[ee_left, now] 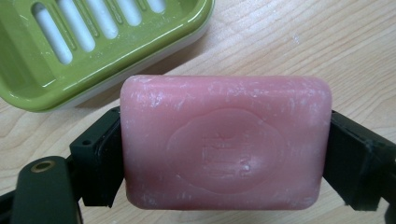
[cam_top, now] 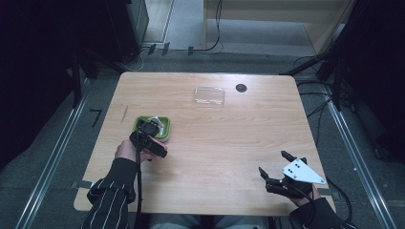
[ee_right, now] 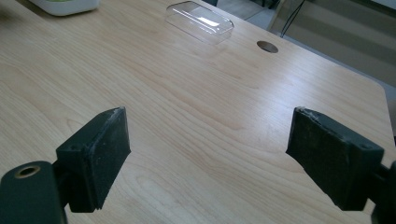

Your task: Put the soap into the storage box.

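Note:
A pink bar of soap [ee_left: 224, 140] with a stamped oval is clamped by its two short ends in my left gripper [ee_left: 224, 158], which is shut on it. The soap hangs just in front of a green slotted soap dish [ee_left: 93, 42], over bare wood. In the high view my left gripper [cam_top: 149, 130] sits above the green dish [cam_top: 165, 130] at the table's left. My right gripper [cam_top: 272, 162] rests near the front right corner, jaws wide apart. Nothing lies between its pads [ee_right: 100, 154].
A clear plastic lid [cam_top: 209, 95] lies toward the back middle of the table, also seen as the clear lid [ee_right: 200, 21]. A round cable hole [cam_top: 241, 88] is beside it. Cables and dark stands ring the wooden table [cam_top: 215, 157].

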